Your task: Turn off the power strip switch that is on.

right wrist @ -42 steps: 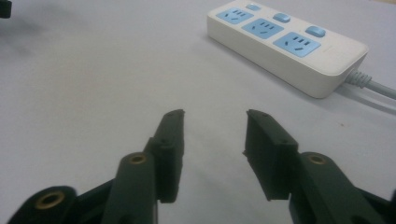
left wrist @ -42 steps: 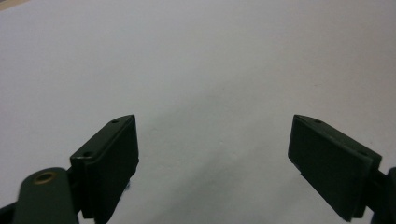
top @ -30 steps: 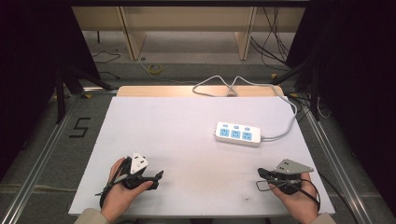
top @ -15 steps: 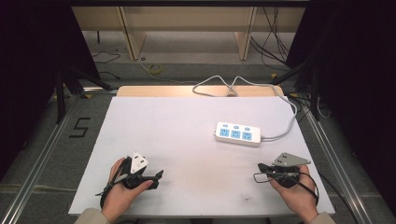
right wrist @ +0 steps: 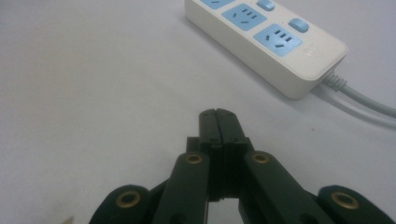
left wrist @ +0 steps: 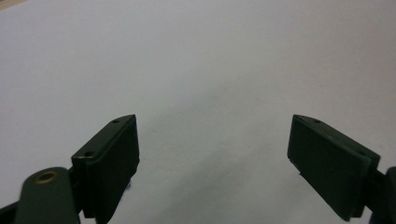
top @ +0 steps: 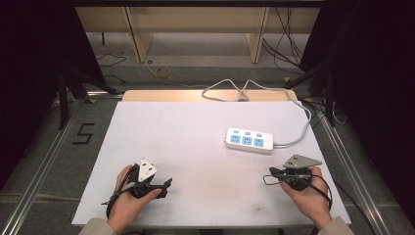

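Observation:
A white power strip (top: 248,140) with three blue sockets lies on the right half of the white table top (top: 186,137). In the right gripper view the power strip (right wrist: 266,32) sits ahead and to the right. My right gripper (top: 267,178) is held low near the front right of the table, a short way in front of the strip, and points left. Its jaws are pressed together on nothing (right wrist: 218,114). My left gripper (top: 168,184) rests at the front left and points right. The left gripper (left wrist: 215,163) is open, with bare table between its jaws.
The strip's white cable (top: 298,134) runs right, then loops back over the far table edge (top: 235,90). Metal rails (top: 44,161) flank the table. A "5" mark (top: 84,133) is on the floor at the left. Shelf legs (top: 257,34) stand behind.
My right gripper has shifted a little to the left and away from the front edge. The left gripper and the power strip have stayed where they were.

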A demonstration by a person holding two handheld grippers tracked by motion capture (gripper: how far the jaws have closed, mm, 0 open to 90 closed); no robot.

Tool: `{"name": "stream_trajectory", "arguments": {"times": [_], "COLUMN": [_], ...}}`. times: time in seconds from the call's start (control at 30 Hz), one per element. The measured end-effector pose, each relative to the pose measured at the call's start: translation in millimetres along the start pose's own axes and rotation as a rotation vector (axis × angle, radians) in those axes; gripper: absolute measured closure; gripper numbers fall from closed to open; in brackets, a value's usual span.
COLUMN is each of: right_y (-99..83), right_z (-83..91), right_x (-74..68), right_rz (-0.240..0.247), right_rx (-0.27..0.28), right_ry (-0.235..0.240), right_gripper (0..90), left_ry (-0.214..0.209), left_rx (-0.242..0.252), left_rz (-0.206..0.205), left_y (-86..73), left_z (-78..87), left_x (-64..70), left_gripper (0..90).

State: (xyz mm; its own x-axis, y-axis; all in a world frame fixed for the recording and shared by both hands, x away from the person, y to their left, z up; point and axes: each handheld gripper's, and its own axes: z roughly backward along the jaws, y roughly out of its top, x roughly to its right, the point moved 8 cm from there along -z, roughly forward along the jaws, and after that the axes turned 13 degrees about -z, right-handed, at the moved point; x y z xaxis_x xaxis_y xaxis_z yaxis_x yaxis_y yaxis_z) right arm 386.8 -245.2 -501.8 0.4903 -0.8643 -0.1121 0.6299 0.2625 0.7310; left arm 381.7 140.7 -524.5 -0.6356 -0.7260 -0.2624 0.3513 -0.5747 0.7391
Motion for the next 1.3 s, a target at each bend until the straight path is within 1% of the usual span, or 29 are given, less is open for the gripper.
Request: {"name": "stream_trajectory", "arguments": {"times": [0.13, 0.37, 0.47, 0.57, 0.8, 1.3], "right_y": [3.9, 10.2, 12.7, 16.5, 23.3, 39.5], "right_z": [-2.0, -4.7, -5.6, -7.3, -9.4, -13.5], "right_x": [0.1, 0.9, 1.8, 3.5, 7.9, 14.6], "right_rz": [-0.001, 0.005, 0.007, 0.007, 0.012, 0.015], "right_rx": [-0.004, -0.019, -0.022, -0.035, -0.056, -0.079], "right_ry": [-0.004, -0.007, -0.01, -0.016, -0.027, -0.043], "right_gripper": [90.0, 90.0, 90.0, 90.0, 90.0, 90.0], "left_ry": [-0.002, 0.002, 0.002, 0.0, 0.002, 0.002], "left_rx": [0.001, 0.003, 0.003, 0.001, 0.003, 0.005], "left_rz": [-0.007, 0.004, 0.002, -0.003, 0.0, 0.0], "left_y": [0.5, -0.1, 0.1, 0.4, 0.5, 0.9], "left_z": [0.1, 0.5, 0.3, 0.0, 0.0, 0.1], "left_x": [0.9, 0.4, 0.2, 0.7, 0.6, 0.5], "left_gripper": [16.3, 16.3, 16.3, 16.3, 16.3, 16.4]}}
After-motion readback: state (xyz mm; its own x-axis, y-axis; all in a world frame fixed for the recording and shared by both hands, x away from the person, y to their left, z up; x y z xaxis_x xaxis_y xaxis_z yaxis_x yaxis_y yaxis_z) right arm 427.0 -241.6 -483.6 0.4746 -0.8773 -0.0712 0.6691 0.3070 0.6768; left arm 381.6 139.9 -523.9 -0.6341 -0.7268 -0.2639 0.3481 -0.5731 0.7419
